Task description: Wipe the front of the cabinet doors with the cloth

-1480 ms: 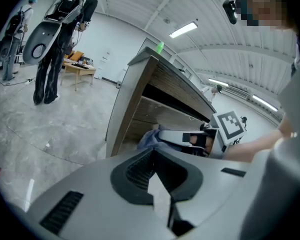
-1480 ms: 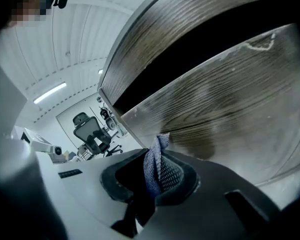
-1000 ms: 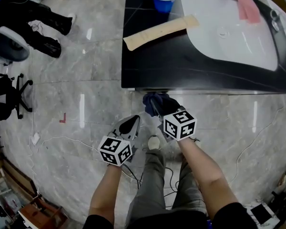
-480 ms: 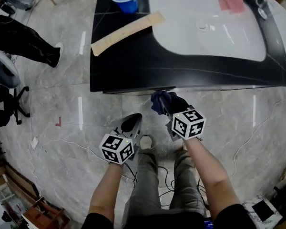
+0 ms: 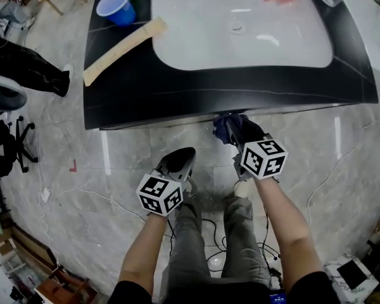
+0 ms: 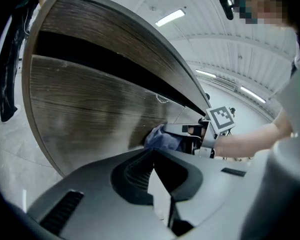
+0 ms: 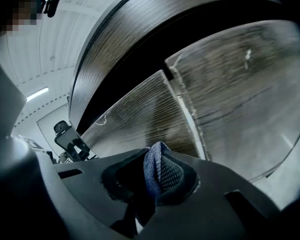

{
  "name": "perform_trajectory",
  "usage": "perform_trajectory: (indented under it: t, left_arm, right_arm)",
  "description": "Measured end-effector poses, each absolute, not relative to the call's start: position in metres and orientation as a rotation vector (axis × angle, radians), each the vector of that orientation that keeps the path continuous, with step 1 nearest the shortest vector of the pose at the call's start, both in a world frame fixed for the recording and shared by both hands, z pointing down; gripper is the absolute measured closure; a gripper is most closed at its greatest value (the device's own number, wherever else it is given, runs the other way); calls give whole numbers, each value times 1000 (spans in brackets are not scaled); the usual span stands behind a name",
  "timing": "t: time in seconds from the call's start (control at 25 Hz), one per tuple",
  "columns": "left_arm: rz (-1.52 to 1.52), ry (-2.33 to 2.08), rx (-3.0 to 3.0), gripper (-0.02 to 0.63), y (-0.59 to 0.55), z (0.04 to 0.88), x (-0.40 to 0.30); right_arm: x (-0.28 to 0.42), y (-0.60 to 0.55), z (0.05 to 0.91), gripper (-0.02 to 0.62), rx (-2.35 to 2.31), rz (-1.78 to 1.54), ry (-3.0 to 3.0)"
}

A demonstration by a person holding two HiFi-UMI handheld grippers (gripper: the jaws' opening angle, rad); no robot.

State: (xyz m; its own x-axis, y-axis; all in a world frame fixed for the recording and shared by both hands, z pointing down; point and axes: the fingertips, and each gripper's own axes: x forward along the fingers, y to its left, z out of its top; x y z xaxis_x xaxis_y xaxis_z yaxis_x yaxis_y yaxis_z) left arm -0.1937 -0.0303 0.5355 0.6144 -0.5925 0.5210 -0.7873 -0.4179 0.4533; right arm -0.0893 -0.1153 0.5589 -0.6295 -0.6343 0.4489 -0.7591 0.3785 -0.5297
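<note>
Dark wood-grain cabinet doors (image 7: 230, 84) with a matt finish, blue cloth (image 7: 155, 171) of rough weave, glossy black countertop (image 5: 177, 87), smooth white basin (image 5: 240, 30), polished grey stone-look floor (image 5: 114, 163), shiny plastic cup (image 5: 114, 8)

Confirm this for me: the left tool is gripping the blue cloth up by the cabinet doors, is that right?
Not quite. It is the right tool that grips the blue cloth up by the cabinet doors. The right gripper view shows the cloth pinched between its jaws. The left tool is shut with nothing in it.
</note>
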Motion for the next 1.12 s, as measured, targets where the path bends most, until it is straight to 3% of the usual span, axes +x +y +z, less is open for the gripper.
perform_trajectory:
  t: [0.48, 0.76, 1.12]
  left_arm:
    - [335, -1042, 2172, 597, -35, 541, -144]
    - [303, -1058, 2171, 597, -37, 539, -171]
    - [266, -1175, 2099, 597, -26, 556, -259]
  right_arm:
    - [-51, -111, 557, 543, 1213, 1036, -2453]
    - [-100, -79, 541, 543, 962, 897, -2519]
    - [-193, -51, 560, 543, 810, 917, -2531]
